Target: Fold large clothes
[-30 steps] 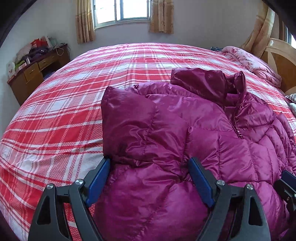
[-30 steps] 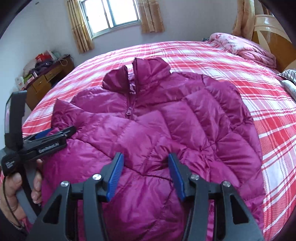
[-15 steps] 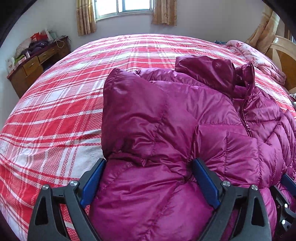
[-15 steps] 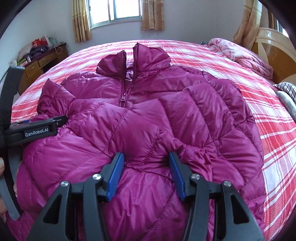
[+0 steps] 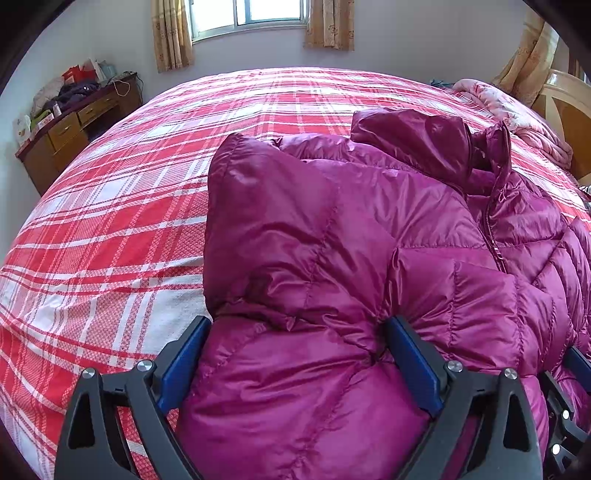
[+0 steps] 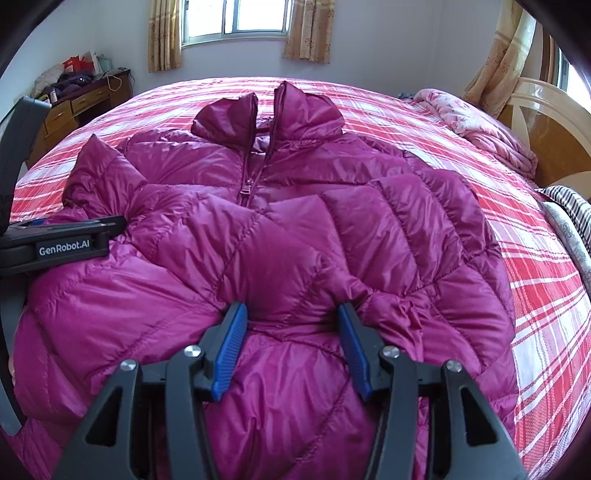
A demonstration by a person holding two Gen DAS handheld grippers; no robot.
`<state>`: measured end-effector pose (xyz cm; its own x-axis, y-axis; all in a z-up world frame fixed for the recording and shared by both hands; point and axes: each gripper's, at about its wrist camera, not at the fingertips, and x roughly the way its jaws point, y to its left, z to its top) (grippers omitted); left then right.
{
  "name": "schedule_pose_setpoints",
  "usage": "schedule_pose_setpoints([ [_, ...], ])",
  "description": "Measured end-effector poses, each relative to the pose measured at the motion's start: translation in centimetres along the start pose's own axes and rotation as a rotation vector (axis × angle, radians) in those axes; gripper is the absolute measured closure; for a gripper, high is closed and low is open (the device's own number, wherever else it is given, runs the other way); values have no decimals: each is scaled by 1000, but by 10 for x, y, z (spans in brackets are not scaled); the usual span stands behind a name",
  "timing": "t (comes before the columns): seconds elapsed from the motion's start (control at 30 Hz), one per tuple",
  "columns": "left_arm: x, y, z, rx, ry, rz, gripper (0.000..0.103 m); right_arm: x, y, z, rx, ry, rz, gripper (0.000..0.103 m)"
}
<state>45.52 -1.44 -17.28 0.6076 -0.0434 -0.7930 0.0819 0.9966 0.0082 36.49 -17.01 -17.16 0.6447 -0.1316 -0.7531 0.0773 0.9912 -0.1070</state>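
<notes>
A magenta puffer jacket (image 6: 295, 206) lies front up on the red plaid bed (image 6: 535, 295), collar toward the window, both sleeves folded in across the chest. It also shows in the left wrist view (image 5: 332, 258). My left gripper (image 5: 297, 332) stands open over the near left part of the jacket, with fabric bulging between its blue pads. My right gripper (image 6: 291, 317) stands open over the near middle, where the folded sleeve ends meet. The left gripper's side (image 6: 70, 240) shows at the left of the right wrist view.
A wooden desk (image 5: 74, 125) with clutter stands at the left wall. A pink quilt (image 6: 480, 129) and a wooden headboard (image 6: 554, 140) are at the right. A striped pillow (image 6: 569, 206) lies at the bed's right edge. A curtained window (image 6: 236, 18) is ahead.
Both grippers have moved forward and lower over the jacket. The right view has swung to centre on the collar. The jaws' width has stayed the same.
</notes>
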Motion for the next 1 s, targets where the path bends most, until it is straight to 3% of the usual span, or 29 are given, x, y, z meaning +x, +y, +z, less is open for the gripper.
schedule_pose_setpoints([
  [0.2, 0, 0, 3, -2, 7, 6, 6, -1, 1, 0, -5, -1, -7, 49],
  [0.27, -11, -1, 3, -2, -14, 51, 6, -2, 2, 0, -5, -2, -8, 49],
  [0.4, -55, -12, -2, 27, -122, 4, 6, -2, 2, 0, 2, -6, -2, 49],
  [0.5, -73, -26, -5, 65, -148, -48, 6, -3, 2, -1, 1, -9, -2, 49],
  [0.57, -67, -37, -8, 113, -123, -52, 6, -3, 1, -1, 11, -10, 9, 49],
  [0.63, -51, -44, -12, 153, -86, 6, 6, -3, -2, -1, 21, -13, 21, 48],
  [0.8, -31, -42, -20, 139, -40, -18, 5, -3, -2, -1, 25, -14, 27, 48],
  [1.0, -26, -50, -23, 158, -30, 13, 2, -2, -2, -1, 14, -10, 17, 48],
])
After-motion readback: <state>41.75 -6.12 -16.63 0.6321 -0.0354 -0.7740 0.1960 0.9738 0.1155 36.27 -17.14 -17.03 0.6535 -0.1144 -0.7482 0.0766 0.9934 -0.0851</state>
